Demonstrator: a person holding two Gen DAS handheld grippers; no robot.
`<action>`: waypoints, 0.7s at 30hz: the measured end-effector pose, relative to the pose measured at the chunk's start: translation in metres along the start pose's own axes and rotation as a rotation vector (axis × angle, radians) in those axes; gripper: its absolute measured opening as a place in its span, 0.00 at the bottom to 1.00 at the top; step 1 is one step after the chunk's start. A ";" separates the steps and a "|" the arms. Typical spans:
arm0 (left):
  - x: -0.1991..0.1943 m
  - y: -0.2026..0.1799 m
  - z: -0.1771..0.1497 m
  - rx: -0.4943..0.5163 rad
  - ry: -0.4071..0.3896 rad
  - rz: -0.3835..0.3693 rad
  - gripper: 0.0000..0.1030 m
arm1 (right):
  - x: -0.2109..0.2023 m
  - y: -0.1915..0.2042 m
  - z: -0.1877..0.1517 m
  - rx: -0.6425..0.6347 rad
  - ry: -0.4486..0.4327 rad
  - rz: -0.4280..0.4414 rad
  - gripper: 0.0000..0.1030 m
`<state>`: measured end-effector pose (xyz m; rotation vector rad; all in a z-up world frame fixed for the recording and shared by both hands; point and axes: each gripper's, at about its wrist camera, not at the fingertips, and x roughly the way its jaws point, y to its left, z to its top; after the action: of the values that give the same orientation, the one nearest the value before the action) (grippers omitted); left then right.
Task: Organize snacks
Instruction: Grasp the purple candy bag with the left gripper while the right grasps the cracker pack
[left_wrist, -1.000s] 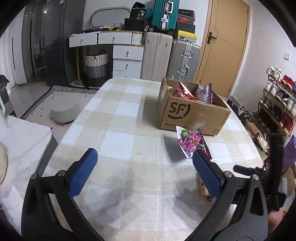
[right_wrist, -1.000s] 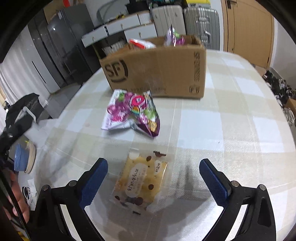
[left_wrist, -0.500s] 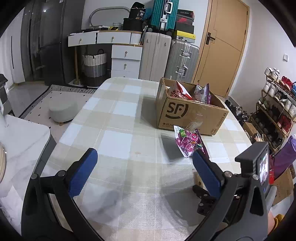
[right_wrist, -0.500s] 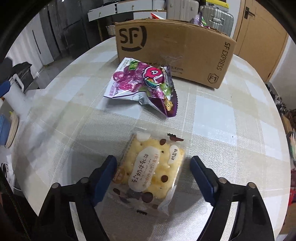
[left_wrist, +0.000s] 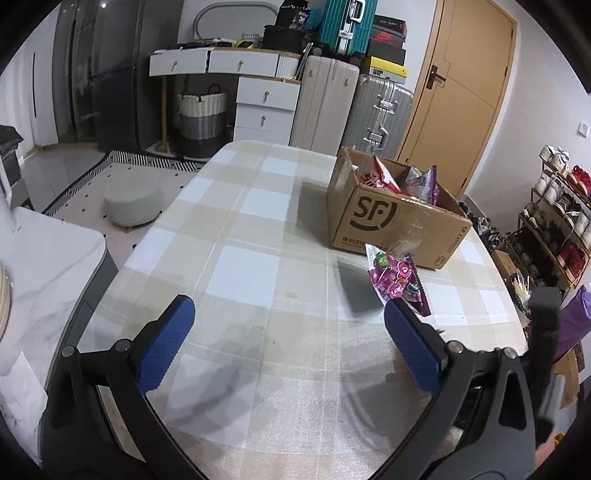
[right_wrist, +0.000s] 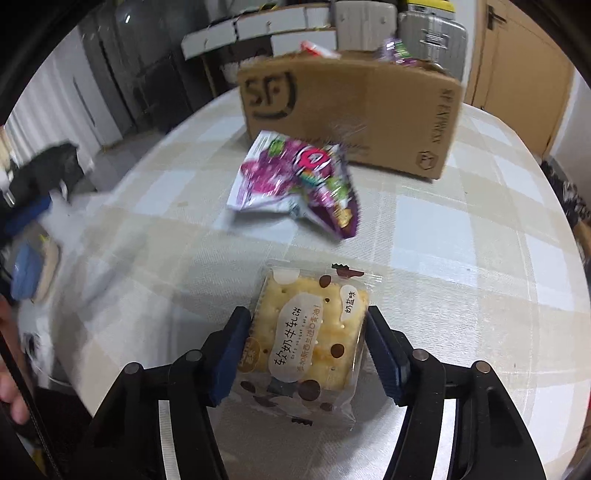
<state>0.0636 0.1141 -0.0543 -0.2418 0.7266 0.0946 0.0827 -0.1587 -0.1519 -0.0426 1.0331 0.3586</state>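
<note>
Checked cloth covers our table (left_wrist: 258, 229). Our right gripper (right_wrist: 306, 343) is closing on one cracker pack (right_wrist: 310, 332), pads at its sides, long axis toward twelve. One purple bag (right_wrist: 295, 181) and one cardboard box (right_wrist: 369, 110) lie beyond at twelve. Left gripper (left_wrist: 288, 332) gapes wide, empty.

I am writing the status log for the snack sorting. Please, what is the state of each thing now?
right gripper: closing around cracker pack, pads at its sides
left gripper: open, empty
cracker pack: flat on table
purple candy bag: lying crumpled before box
cardboard box: open, snacks inside
</note>
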 end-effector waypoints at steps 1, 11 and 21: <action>0.002 0.000 -0.001 0.000 0.005 -0.002 0.99 | -0.005 -0.005 0.000 0.016 -0.012 0.006 0.61; 0.067 -0.038 0.007 -0.003 0.158 -0.146 0.99 | -0.055 -0.059 0.000 0.181 -0.118 0.098 0.61; 0.149 -0.086 0.016 -0.005 0.246 -0.134 0.99 | -0.070 -0.093 -0.007 0.268 -0.112 0.167 0.61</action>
<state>0.1992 0.0347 -0.1261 -0.3100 0.9520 -0.0620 0.0736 -0.2667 -0.1090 0.3034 0.9686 0.3668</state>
